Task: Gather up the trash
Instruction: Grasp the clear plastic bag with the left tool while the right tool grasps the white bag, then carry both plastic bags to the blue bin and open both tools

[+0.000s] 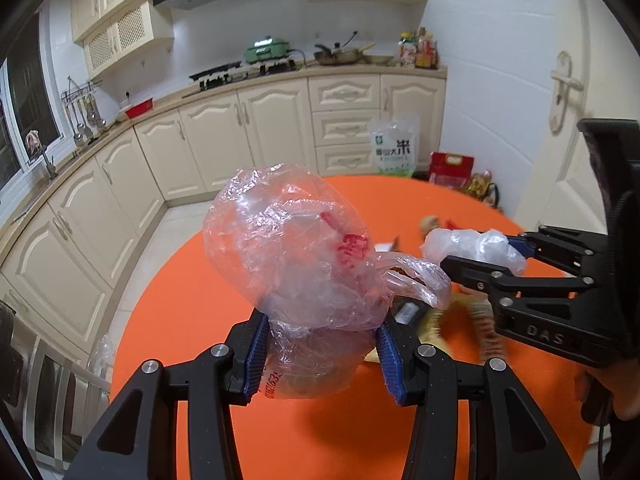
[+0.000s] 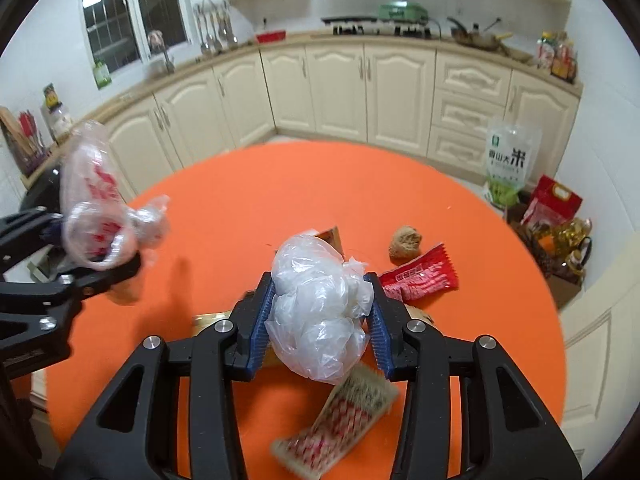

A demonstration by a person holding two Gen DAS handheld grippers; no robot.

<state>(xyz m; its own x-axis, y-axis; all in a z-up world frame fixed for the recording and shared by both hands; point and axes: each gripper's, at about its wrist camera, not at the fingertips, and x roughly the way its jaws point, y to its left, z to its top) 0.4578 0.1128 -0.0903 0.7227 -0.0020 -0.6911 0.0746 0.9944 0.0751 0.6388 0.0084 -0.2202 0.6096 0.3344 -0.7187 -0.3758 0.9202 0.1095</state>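
A crumpled clear plastic bag with red print is held above the round orange table; my left gripper is shut on its lower part. From the right wrist view the same bag bulges up out of the left gripper at the left edge. My right gripper is shut on a wad of white plastic bag, also seen as the white wad in the right gripper. On the table lie a red snack wrapper, a brown fibrous ball and a striped wrapper.
A brown card piece lies behind the white wad. Cream kitchen cabinets curve around the far side. A rice bag, a red bag and bottles stand on the floor at the right, near a white door.
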